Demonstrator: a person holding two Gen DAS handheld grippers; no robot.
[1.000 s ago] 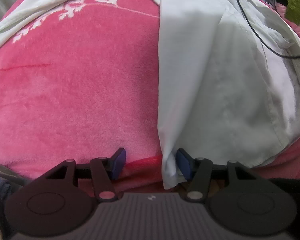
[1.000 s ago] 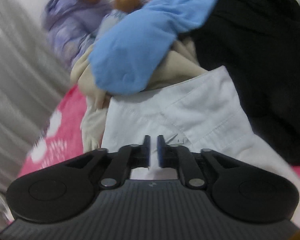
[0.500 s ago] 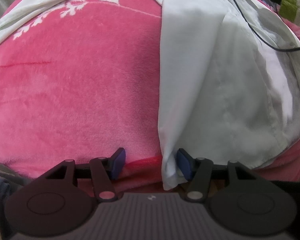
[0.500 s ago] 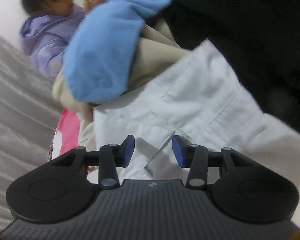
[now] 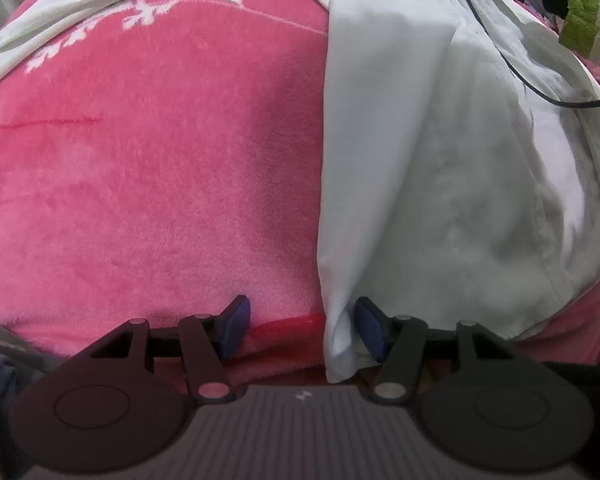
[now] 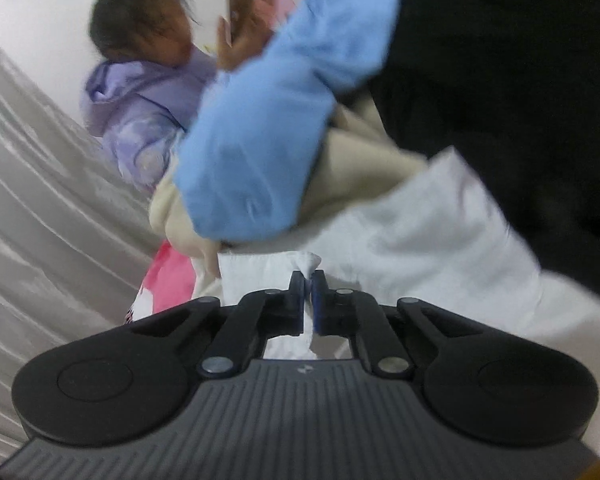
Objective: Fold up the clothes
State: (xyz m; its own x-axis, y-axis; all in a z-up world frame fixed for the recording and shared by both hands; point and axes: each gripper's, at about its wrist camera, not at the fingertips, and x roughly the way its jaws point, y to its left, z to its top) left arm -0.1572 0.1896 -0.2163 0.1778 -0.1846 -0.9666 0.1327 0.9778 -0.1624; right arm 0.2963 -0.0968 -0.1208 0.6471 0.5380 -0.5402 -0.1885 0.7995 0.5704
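A white shirt (image 5: 420, 160) lies on a pink fleece blanket (image 5: 140, 180), with its folded left edge running down toward me. My left gripper (image 5: 300, 308) points down at the shirt's near corner. It is open: the cloth hangs against the right pad, and the left pad rests over bare blanket. In the right wrist view my right gripper (image 6: 307, 280) is shut on a pinch of the same white shirt (image 6: 420, 240). A small tuft of cloth pokes out above the pads.
A blue garment (image 6: 260, 140), a beige one (image 6: 180, 216) and a black one (image 6: 520, 100) are piled just beyond the shirt. A person in a lilac hooded jacket (image 6: 136, 120) sits behind them, by a pale curtain (image 6: 40, 200). A black cable (image 5: 500, 52) crosses the shirt's far right.
The right gripper opened over the shirt's collar area, then shut on a fold of white cloth, and its view rolled slightly. The left gripper and the shirt corner stayed put.
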